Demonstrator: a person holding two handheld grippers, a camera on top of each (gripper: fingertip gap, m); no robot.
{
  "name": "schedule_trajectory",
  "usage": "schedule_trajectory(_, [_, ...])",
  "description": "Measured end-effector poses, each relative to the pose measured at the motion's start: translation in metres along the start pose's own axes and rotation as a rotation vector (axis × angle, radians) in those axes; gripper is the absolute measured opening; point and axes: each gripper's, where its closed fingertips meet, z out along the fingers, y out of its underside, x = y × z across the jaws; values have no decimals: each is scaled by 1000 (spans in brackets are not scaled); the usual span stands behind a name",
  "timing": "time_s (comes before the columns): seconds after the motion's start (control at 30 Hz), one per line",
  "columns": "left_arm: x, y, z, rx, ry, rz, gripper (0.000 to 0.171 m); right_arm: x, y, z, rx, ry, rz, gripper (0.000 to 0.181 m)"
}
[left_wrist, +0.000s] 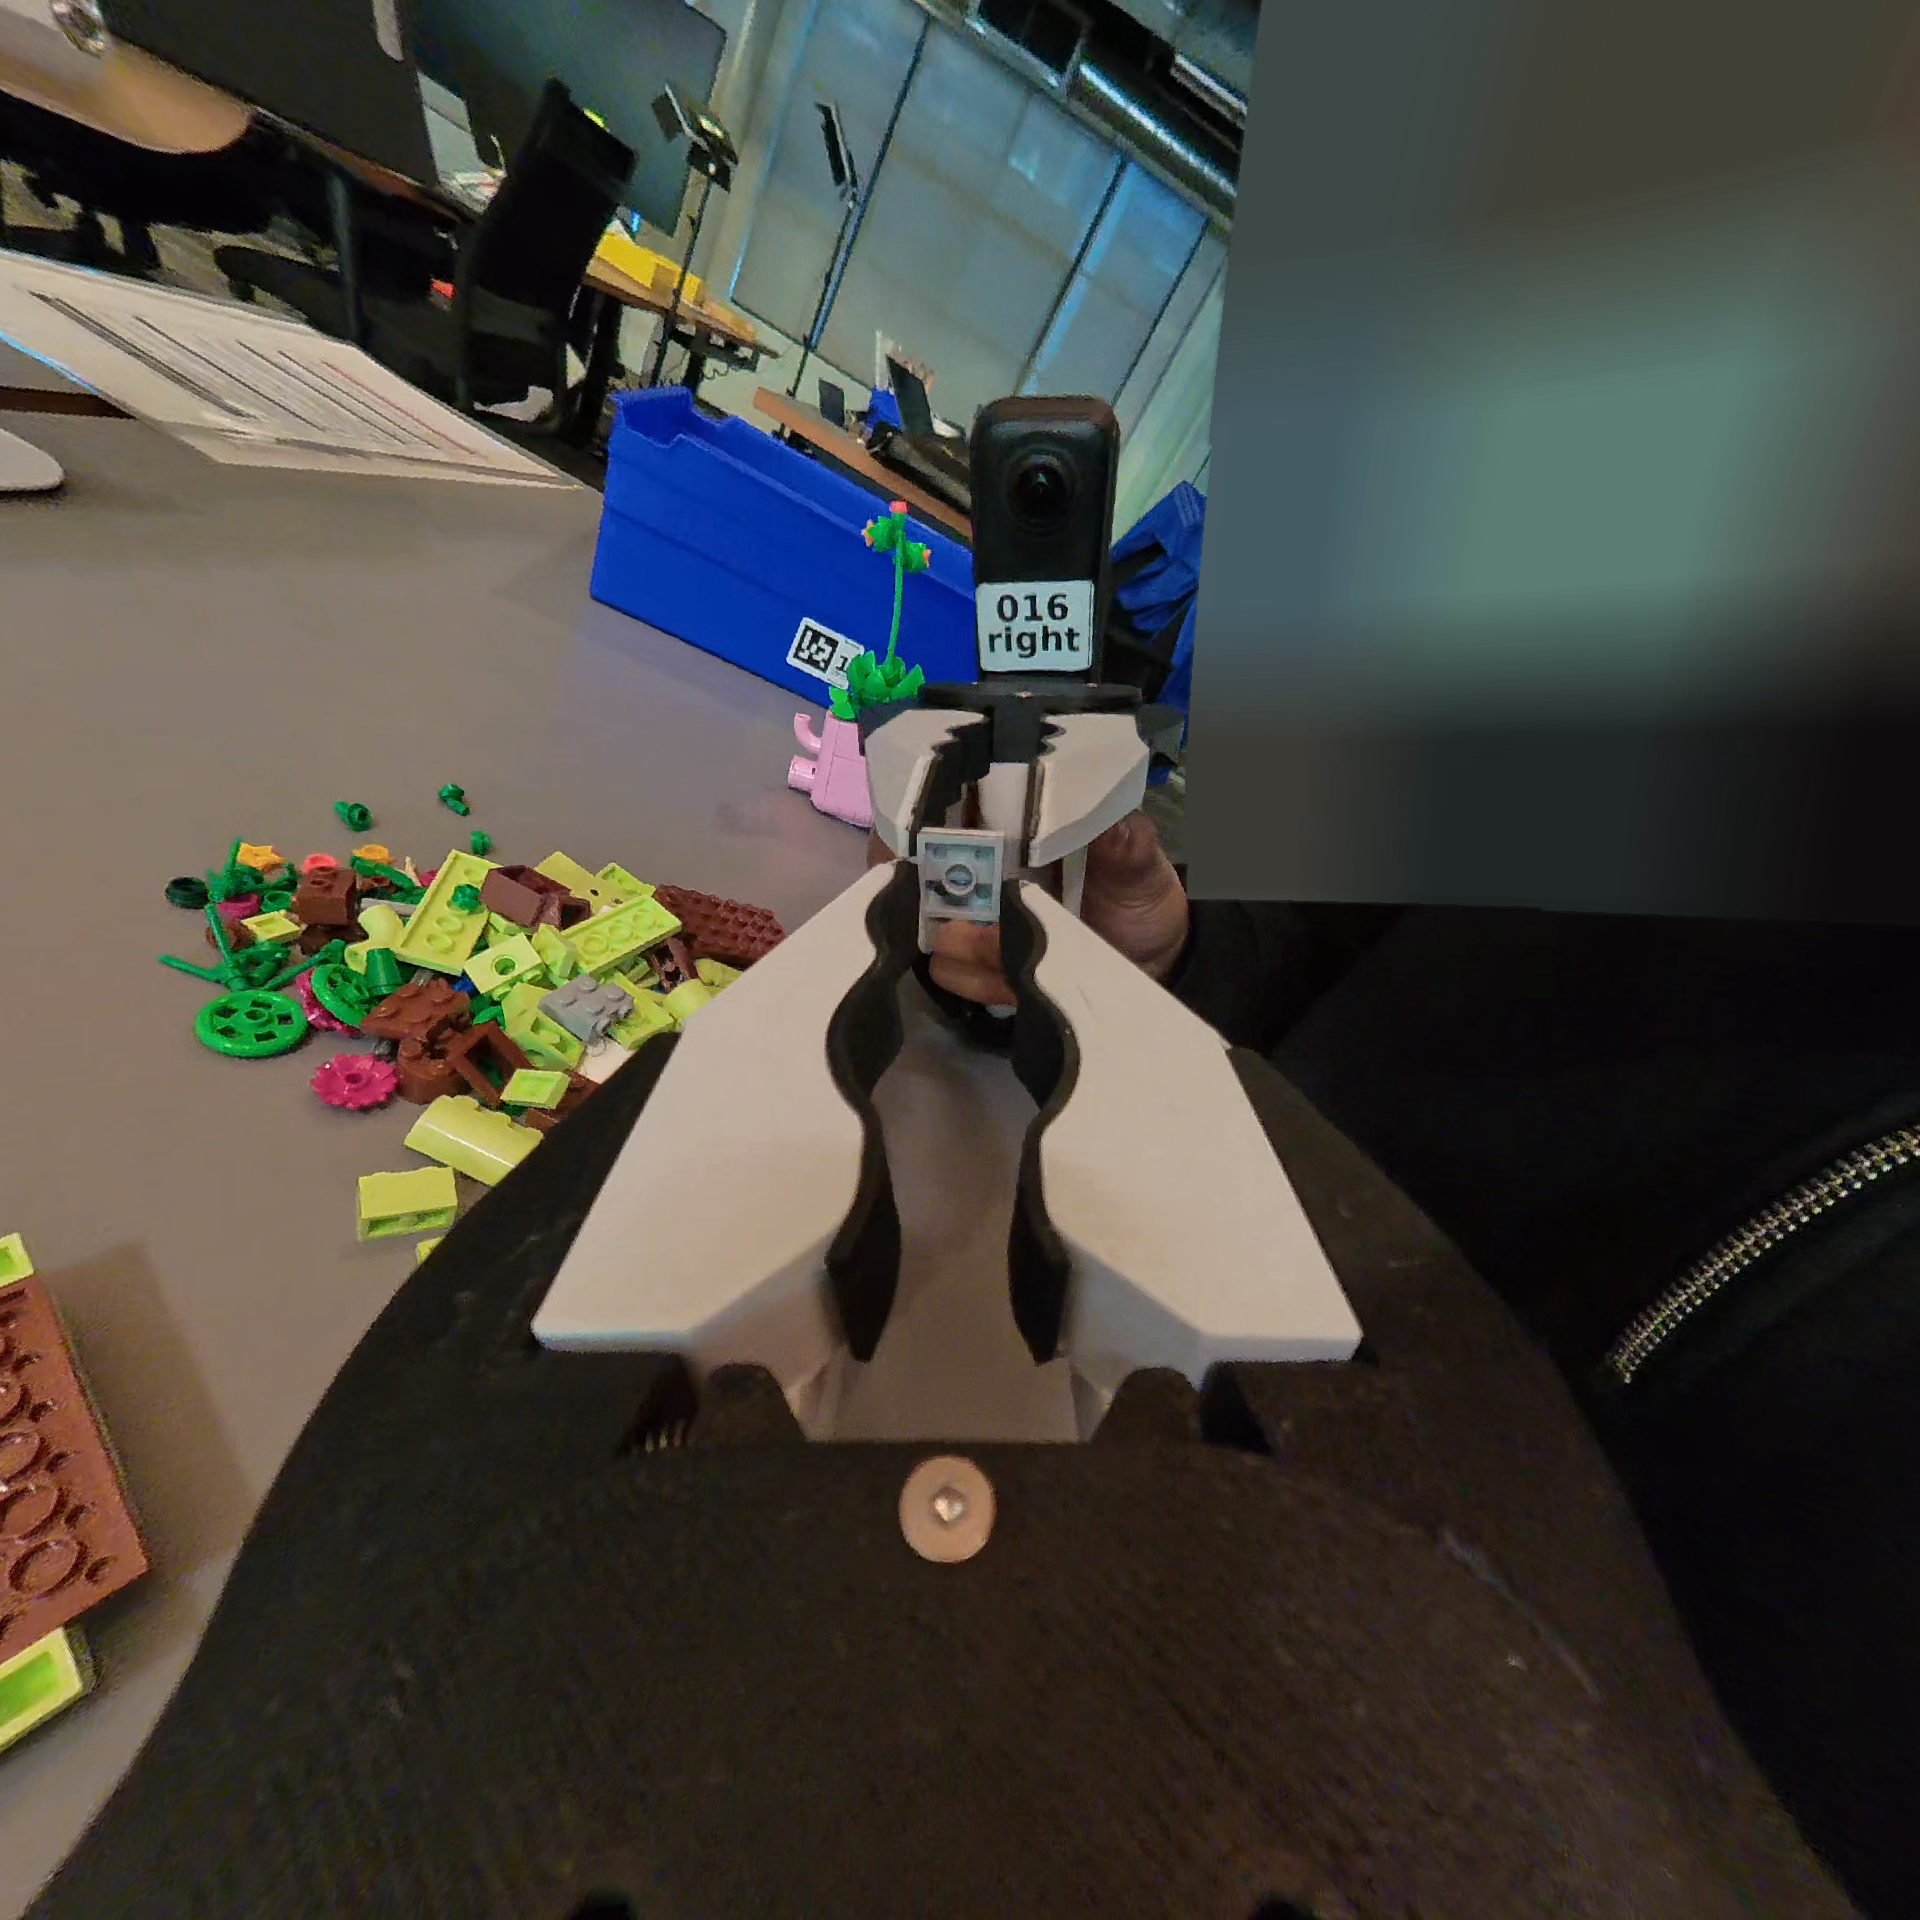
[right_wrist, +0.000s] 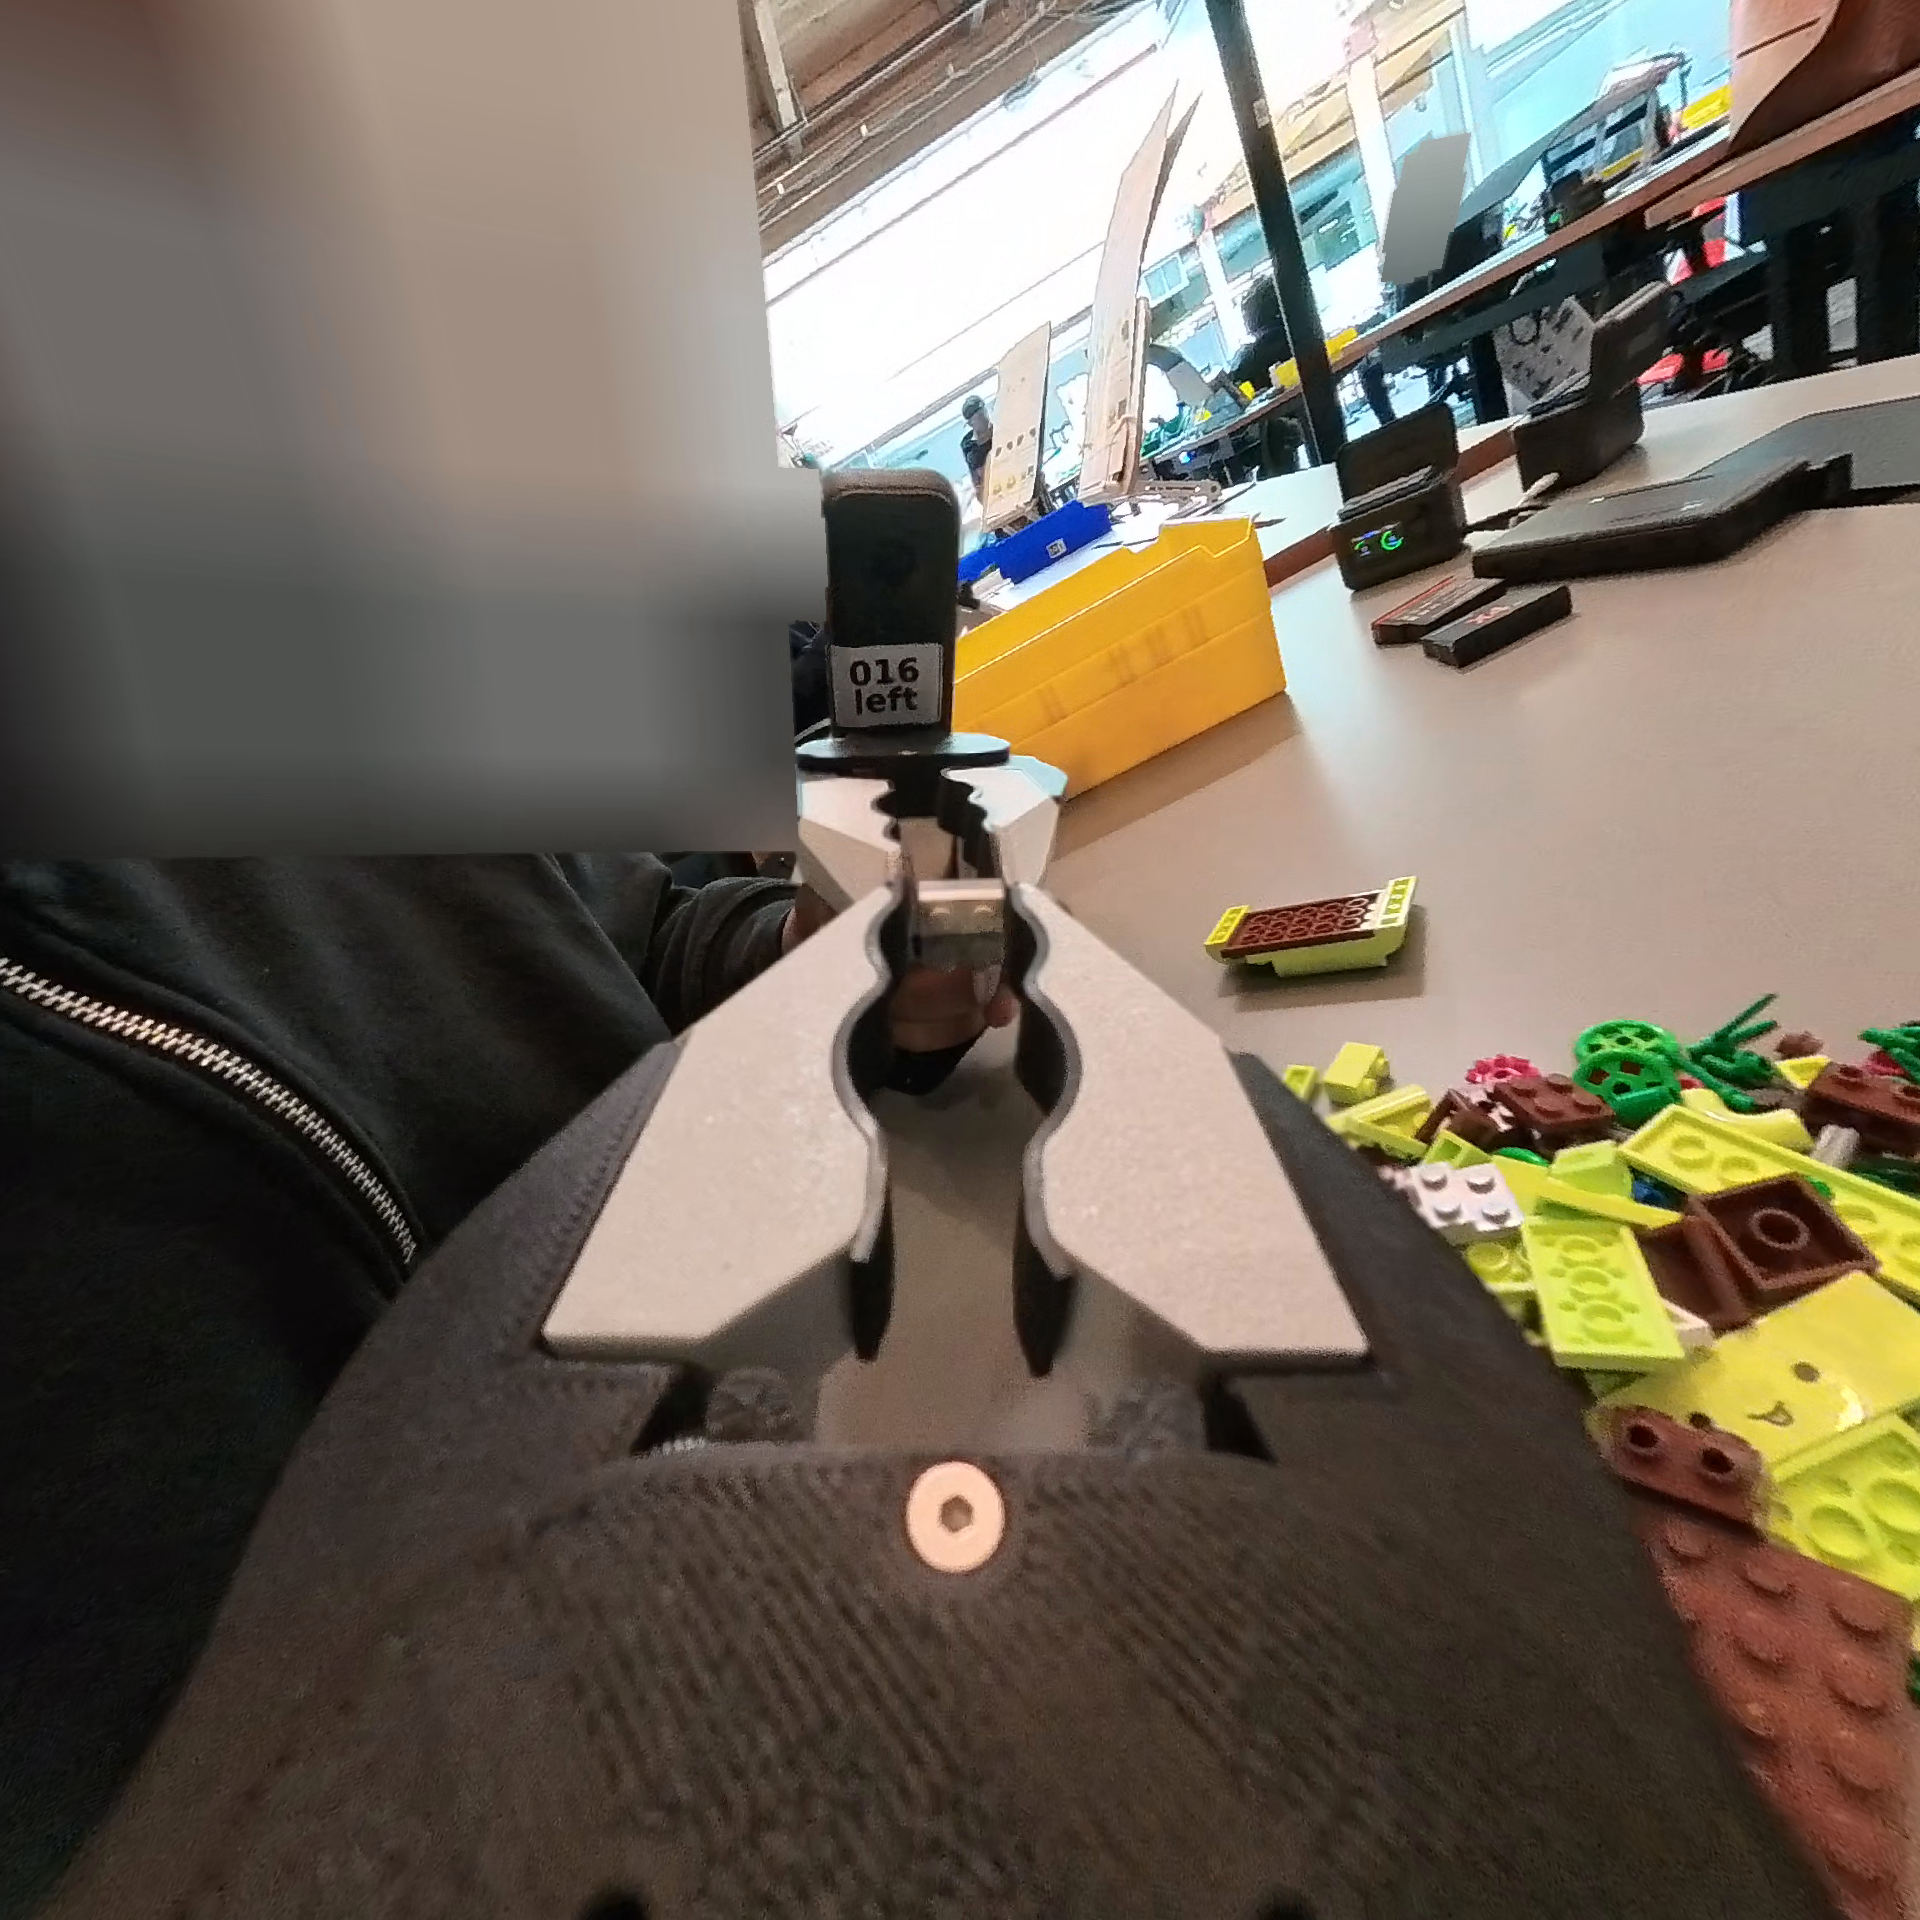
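Left gripper (left_wrist: 958, 883) and right gripper (right_wrist: 956, 914) meet tip to tip above the grey table (left_wrist: 416, 675), both clamped on one small light grey brick (left_wrist: 961, 876). It's hard to say which really carries it, since each one's fingers hide the brick's sides. Behind sits a blue bin (left_wrist: 748, 540), then the loose brick pile (left_wrist: 457, 966) mid-table. A brown studded plate (left_wrist: 52, 1455) is cut off at the table's near edge. The pink flowerpot build (left_wrist: 847, 764) is half hidden behind the right gripper.

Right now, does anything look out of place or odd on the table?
Only the loose bricks: they lie in a jumbled heap, some tipped on edge. The small grey brick is off the table, pinched between both grippers, left and right.
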Motion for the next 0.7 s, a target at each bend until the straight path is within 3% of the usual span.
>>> schedule_trajectory(0.13, [4,0,0,-2,-15,54,12,-3,-1,-1,0,-29,21,14])
schedule_trajectory(0.33, [6,-9,-1,61,35,-64,11,-2,-2,-5,-16,-41,76,13])
schedule_trajectory(0.37, [7,-15,-4,106,47,-78,0,1,-2,-7,-21,-30,73,13])
schedule_trajectory(0.43, [-8,-31,-21,192,-4,-96,0,1,-13,-19,37,-58,97,12])
schedule_trajectory(0.6, [-11,-21,-19,98,-57,73,0,8,-11,-17,9,1,59,12])
schedule_trajectory(0.7, [-13,0,-8,-59,-193,379,27,11,-4,-13,-13,-3,130,12])
